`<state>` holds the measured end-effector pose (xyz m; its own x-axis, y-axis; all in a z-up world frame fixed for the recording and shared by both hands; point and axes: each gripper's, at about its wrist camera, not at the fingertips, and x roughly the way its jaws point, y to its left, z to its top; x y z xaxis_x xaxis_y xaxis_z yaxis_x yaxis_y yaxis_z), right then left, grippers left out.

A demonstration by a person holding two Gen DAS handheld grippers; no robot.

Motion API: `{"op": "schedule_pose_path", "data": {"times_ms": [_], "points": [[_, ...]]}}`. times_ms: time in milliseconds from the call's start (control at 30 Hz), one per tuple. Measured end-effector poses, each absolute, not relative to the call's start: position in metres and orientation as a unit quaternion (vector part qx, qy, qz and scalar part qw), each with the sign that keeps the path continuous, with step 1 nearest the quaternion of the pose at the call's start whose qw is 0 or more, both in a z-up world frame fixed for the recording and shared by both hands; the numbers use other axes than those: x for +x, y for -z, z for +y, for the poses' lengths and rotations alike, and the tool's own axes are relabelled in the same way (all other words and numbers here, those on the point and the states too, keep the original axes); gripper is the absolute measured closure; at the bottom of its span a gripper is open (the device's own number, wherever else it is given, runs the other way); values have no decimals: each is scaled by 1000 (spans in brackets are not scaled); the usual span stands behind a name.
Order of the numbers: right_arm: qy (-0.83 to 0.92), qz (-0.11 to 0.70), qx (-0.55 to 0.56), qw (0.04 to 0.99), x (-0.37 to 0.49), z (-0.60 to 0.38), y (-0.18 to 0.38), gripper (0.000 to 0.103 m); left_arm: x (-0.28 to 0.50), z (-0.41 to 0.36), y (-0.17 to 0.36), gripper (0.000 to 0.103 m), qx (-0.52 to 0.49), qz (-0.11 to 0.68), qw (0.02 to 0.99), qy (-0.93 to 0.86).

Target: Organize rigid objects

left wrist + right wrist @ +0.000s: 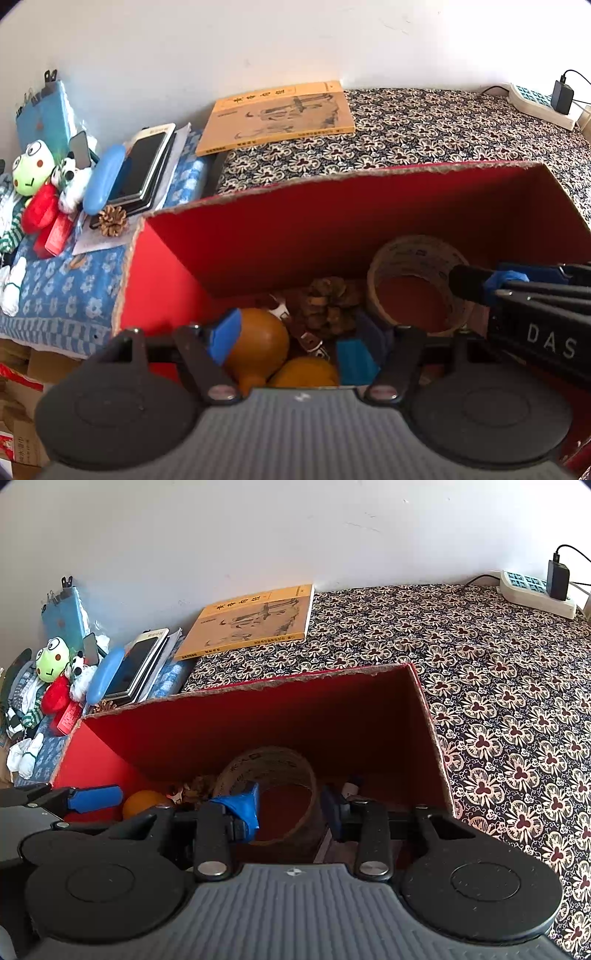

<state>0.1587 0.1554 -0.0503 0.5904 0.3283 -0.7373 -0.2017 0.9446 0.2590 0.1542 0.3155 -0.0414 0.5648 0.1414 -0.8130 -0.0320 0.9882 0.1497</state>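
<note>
Both grippers inside red box (432, 738), sorting step under way. Left gripper (295, 336): fingers apart, astride gourd (258, 343) w/ orange ball (306, 373) below; grip not made. Right gripper (291, 808): fingers apart either side of tape roll (269, 768), not clamped. Next, likely: close on one, lift clear of rim. Also in box: pine cone (328, 302). Beyond box, by wall: book (255, 620), phone (136, 664).

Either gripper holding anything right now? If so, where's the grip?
No. The left gripper and right gripper are open over the red box, gripping nothing.
</note>
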Motion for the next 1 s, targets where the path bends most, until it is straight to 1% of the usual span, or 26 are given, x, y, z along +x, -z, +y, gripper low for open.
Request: {"op": "schedule_pose_path", "data": {"times_ms": [833,1000], "points": [[-148,432,65,887,161,155,51,84,153,318,41,34,45,461,884,-62],[-143,423,62,893,159,154,50,84,154,319,41,34,42,462,884,-67]]}}
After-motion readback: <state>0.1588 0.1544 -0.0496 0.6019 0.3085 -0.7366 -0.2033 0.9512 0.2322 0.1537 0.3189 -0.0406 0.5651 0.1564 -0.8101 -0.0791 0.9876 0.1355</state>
